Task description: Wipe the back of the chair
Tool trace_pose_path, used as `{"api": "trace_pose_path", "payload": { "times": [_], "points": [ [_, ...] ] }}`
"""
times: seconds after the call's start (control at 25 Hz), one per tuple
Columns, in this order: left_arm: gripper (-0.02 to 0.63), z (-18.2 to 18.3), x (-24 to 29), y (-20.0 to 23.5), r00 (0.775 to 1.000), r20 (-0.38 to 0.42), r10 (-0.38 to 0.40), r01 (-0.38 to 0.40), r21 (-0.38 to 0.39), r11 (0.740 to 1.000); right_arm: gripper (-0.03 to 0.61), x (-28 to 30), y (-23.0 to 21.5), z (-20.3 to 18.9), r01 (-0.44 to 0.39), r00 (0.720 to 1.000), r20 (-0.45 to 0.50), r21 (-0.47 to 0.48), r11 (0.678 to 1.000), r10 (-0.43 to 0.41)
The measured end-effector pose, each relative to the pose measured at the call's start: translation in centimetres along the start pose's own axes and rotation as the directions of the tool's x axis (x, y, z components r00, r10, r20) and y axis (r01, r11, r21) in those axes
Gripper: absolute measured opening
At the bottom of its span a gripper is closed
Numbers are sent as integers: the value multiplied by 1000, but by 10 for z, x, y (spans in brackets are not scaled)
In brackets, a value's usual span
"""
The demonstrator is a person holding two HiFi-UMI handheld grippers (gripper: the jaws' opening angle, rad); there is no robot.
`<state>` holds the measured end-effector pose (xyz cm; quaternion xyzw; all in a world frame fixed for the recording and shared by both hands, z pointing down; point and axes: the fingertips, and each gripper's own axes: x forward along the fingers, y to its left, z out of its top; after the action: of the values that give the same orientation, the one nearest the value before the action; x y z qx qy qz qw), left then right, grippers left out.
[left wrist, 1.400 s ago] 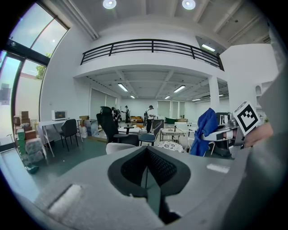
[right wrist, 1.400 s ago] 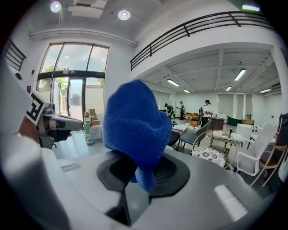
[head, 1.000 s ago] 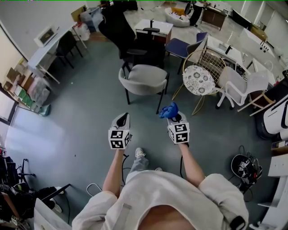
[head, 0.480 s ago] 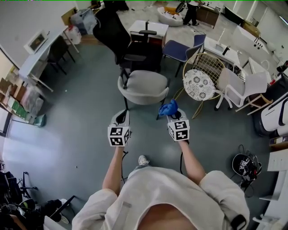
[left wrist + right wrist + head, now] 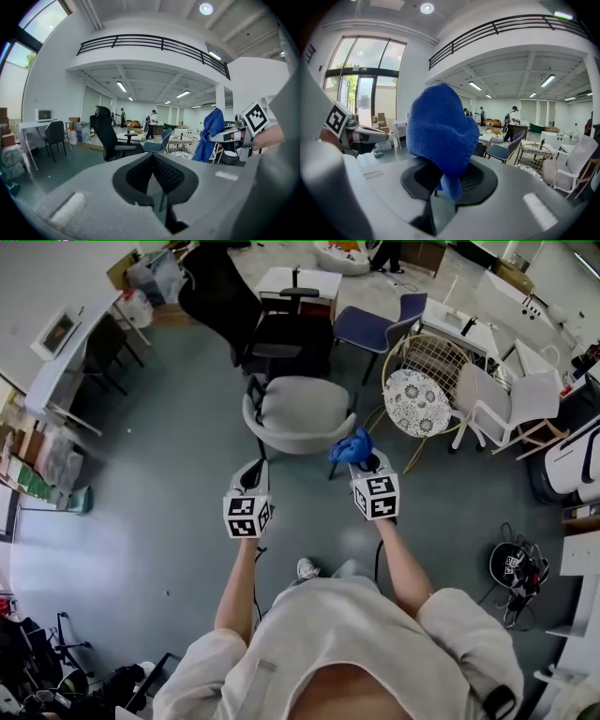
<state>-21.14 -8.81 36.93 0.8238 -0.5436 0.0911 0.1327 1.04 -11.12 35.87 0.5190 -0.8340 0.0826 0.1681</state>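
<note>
**Blue cloth held up at the grey chair**

A person [image 5: 347, 643] in a pale top stands on a grey floor [image 5: 159, 484], arms out, with a gripper in each hand. The two grippers are level with each other and apart. The left gripper [image 5: 253, 471] has its jaws closed together, with nothing between them. The right gripper [image 5: 364, 461] has its jaws clamped on a blue cloth [image 5: 352, 447], which bunches up above the jaw tips.

Just beyond both grippers stands the grey chair [image 5: 298, 413] on black legs, its curved back turned toward the person. In the head view the cloth lies at the right end of that back's rim. Whether it touches the rim cannot be told.

Behind the grey chair is a black office chair [image 5: 225, 306], with a blue chair [image 5: 370, 329] to its right. Further right stand a wire chair [image 5: 433, 362] with a lacy white cushion [image 5: 417, 401] and a white chair [image 5: 497, 413]. Desks line the left wall. People stand far off in the hall.
</note>
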Motion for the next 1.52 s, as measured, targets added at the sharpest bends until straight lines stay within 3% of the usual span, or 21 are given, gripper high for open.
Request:
{"api": "trace_pose_path", "payload": {
  "times": [0.36, 0.92, 1.52],
  "points": [
    [4, -25, 32, -9, 999, -45, -10, 8, -27, 1000, 80, 26, -13, -20, -2, 999, -37, 6, 1000, 3],
    [4, -80, 63, -16, 993, -77, 86, -92, -70, 993, 83, 66, -13, -83, -109, 992, -63, -12, 994, 108],
    [4, -192, 89, 2, 989, -87, 118, -128, -117, 985, 84, 119, -1, -169, -125, 991, -47, -3, 992, 125]
  ]
}}
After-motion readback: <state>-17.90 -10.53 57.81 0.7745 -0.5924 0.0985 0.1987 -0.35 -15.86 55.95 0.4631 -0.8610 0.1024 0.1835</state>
